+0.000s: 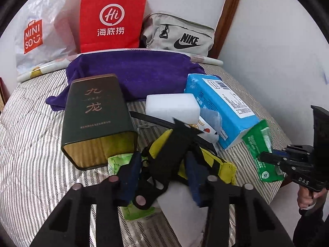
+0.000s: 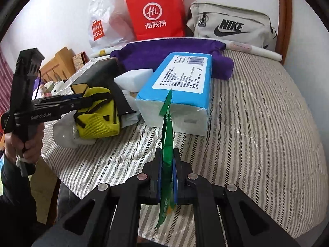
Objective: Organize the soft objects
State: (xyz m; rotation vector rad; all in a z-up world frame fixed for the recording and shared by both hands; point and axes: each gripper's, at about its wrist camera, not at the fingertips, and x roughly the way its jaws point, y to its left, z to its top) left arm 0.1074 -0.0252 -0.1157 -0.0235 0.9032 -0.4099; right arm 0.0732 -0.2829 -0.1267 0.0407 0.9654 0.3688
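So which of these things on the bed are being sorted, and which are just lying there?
Being sorted:
yellow mesh pouch, left gripper around it
green packet, clamped in right gripper
blue tissue pack
white sponge
purple towel

Lying about:
dark tin
red paper bag
Miniso plastic bag
grey Nike bag

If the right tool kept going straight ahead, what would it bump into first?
Probably the blue tissue pack. It lies straight ahead of the right tool, which is shut on a green packet. Depth is hard to judge.

Purple towel [image 1: 133, 72], red bag [image 1: 112, 18], grey-striped bedcover [image 2: 257, 113].
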